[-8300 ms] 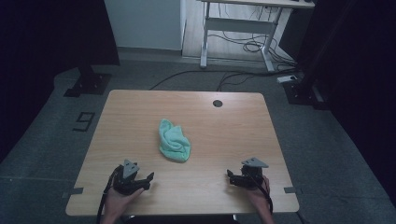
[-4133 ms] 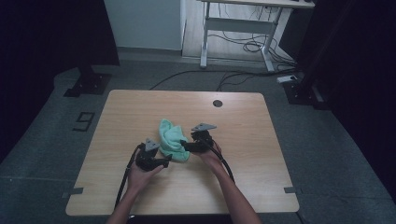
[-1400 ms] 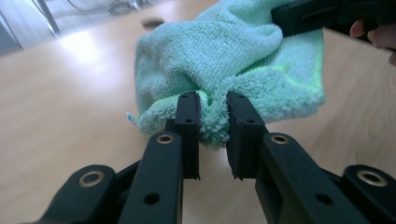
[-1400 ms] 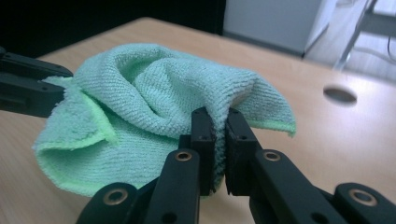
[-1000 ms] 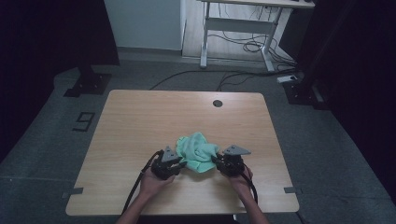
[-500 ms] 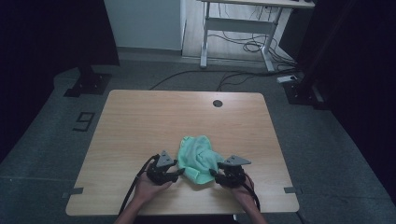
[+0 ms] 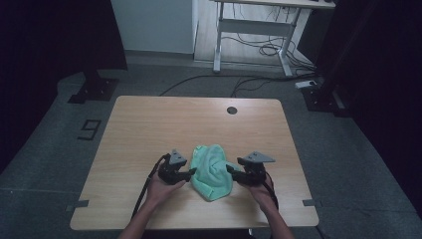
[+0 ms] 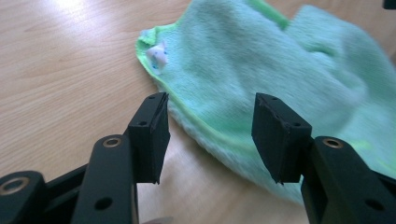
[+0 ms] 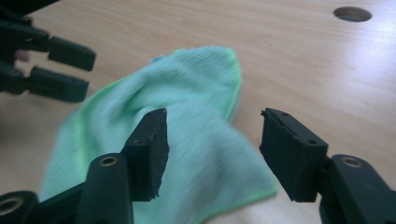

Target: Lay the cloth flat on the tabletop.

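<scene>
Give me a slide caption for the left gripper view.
Open left tool poised over the hemmed edge of a rumpled green cloth lying on a wooden table.

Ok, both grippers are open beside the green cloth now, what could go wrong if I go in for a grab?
The green cloth lies bunched in folds, so the left gripper or the right gripper may well pinch several layers rather than one edge. The hem near the left gripper lies flat on the table, so its jaws might slide over it.
</scene>
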`<state>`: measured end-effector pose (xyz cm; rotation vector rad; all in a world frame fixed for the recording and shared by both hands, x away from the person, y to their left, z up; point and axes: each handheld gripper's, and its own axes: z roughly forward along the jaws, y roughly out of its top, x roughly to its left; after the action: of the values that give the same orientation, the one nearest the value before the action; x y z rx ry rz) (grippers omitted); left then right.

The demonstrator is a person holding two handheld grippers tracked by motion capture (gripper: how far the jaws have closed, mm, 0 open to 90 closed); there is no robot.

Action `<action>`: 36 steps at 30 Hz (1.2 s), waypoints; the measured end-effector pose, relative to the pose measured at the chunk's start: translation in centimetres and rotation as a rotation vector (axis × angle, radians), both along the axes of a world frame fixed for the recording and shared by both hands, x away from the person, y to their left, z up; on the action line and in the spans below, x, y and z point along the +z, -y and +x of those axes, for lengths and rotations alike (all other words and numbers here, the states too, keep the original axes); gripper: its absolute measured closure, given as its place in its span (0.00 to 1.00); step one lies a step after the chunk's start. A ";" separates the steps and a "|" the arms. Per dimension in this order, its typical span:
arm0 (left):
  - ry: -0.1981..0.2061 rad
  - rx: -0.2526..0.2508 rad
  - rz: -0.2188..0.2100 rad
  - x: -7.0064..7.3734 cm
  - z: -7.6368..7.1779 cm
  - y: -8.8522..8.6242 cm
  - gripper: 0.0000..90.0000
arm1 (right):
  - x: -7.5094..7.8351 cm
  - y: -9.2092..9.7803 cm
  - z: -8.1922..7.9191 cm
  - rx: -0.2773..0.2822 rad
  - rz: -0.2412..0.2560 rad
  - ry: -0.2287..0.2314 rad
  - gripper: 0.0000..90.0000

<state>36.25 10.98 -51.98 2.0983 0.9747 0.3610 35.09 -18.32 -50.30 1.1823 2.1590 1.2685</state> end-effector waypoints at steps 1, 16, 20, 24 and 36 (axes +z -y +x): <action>-0.005 0.005 0.005 -0.2 0.4 0.2 0.52 | -0.1 -0.1 0.6 -0.003 -0.005 0.000 0.46; -0.056 0.007 0.023 -1.7 1.4 1.2 0.63 | -2.4 -2.3 5.3 0.024 -0.068 -0.053 0.50; -0.067 0.010 0.040 -1.9 1.3 1.2 0.73 | -3.0 -2.5 5.2 0.027 -0.104 -0.067 0.54; -0.076 0.011 0.048 -2.1 1.2 1.2 0.81 | -3.7 -2.3 5.1 0.017 -0.121 -0.086 0.56; -0.083 -0.019 0.061 -1.9 -0.2 0.9 0.90 | -4.4 -2.3 2.9 0.019 -0.146 -0.093 0.75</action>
<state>36.01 10.07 -53.92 2.1917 1.0031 0.2995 38.02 -16.07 -54.69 1.1849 2.2909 1.0617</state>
